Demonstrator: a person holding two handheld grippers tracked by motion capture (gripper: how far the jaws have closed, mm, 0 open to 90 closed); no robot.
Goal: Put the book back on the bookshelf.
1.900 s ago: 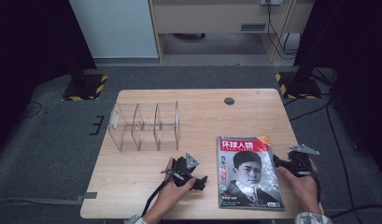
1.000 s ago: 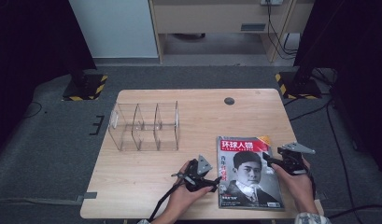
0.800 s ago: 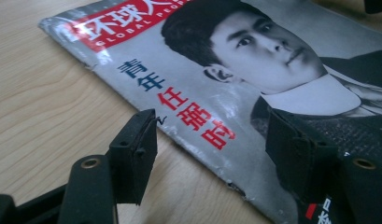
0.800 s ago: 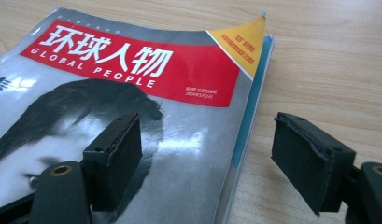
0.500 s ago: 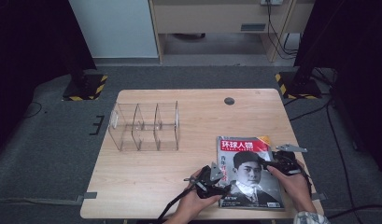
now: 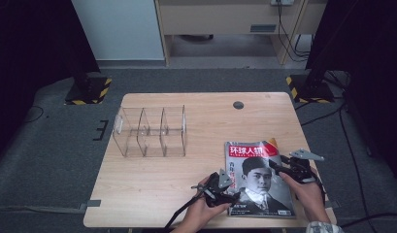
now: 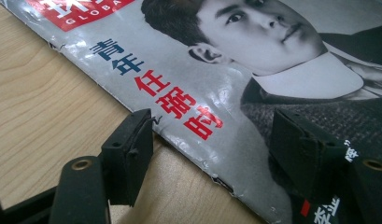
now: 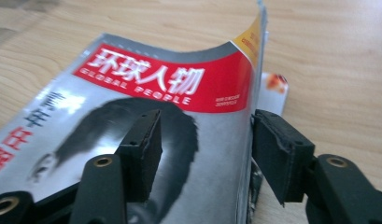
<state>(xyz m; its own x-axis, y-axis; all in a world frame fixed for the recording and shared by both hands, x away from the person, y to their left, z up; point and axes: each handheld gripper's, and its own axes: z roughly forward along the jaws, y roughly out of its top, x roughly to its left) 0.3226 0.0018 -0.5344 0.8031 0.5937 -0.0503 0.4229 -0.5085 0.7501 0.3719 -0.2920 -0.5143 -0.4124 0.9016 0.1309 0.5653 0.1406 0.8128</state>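
**Magazine edges straddled by both grippers, neither grip closed**

The magazine (image 6: 258,178) was noted lying flat at the near right of the table (image 6: 152,194), face up, its top right cover corner curled upward. The left gripper (image 7: 212,140) was seen at the spine edge, jaws spread wide: one pad (image 7: 130,154) rested on the wood just beside the edge, the other sat over the cover. The right gripper (image 8: 205,154) was seen at the opposite, open edge, jaws likewise parted, one pad above the cover and one outside the page block; nothing was clamped by either.

The step was judged to be a two-sided pickup. A good grip would call for the lower pad to be slid fully under the edge before closing, so that all pages are caught, not the loose cover alone. The curled cover was judged the likely fault point on the right. The clear divided organizer (image 6: 150,131) stood well apart, at the far left.
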